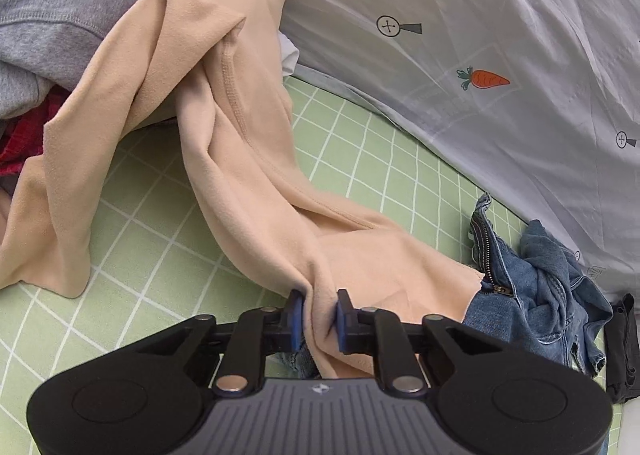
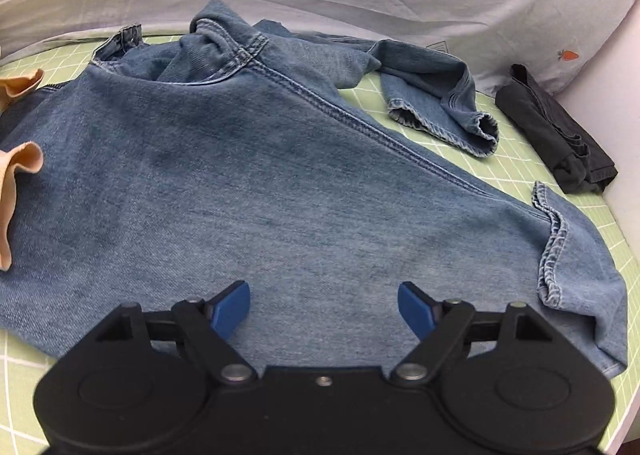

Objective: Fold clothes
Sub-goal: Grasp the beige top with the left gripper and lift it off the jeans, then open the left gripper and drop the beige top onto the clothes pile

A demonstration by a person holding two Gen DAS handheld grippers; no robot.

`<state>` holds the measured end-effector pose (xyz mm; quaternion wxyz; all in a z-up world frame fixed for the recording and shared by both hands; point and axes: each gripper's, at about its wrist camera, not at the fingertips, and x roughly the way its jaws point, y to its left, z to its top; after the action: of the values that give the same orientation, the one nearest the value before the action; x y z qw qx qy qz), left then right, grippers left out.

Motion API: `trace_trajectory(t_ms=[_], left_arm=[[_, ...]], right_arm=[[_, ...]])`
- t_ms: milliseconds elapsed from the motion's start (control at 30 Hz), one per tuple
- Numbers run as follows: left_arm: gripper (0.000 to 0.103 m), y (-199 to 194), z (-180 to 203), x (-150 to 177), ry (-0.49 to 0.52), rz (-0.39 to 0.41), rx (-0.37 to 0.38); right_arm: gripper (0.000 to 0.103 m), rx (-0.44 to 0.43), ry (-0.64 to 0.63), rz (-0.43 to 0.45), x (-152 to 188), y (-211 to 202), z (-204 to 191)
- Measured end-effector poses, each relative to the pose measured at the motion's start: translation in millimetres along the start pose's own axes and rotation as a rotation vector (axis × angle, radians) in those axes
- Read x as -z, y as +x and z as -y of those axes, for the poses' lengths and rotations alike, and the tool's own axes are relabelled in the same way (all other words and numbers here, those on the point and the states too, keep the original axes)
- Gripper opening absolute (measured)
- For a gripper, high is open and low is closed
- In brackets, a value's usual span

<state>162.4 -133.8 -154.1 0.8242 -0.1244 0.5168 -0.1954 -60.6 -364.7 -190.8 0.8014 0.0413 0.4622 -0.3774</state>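
A peach fleece garment trails across the green checked sheet from the upper left down to my left gripper, which is shut on a bunched fold of it. The garment's edge shows at the left of the right wrist view. Blue jeans lie spread and rumpled under my right gripper, which stands open above the denim with nothing between its blue pads. The same jeans are crumpled at the lower right in the left wrist view.
A grey sweatshirt and a red garment are heaped at the upper left. A white quilt with carrot prints bounds the far side. A folded dark garment lies near the sheet's right edge.
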Motion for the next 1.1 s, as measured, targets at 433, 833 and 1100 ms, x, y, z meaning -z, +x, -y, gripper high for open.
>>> trace_trajectory(t_ms=[433,833,1100], left_arm=[[0.017,-85.5,-138.6,-30.8,-0.006,0.190,-0.427],[0.046,-99.8,-68.7,10.1,0.144,0.140,-0.115],[0.049,-27.0,-19.7,40.7,0.059,-0.058,0.139]], right_arm=[[0.082,0.053,-0.022,0.001,-4.6,-3.4,-23.9],[0.091,0.016,0.056,-0.009,-0.2,1.7,-5.6],[0.100,-0.003,0.157,-0.028,8.6,13.5,28.2]])
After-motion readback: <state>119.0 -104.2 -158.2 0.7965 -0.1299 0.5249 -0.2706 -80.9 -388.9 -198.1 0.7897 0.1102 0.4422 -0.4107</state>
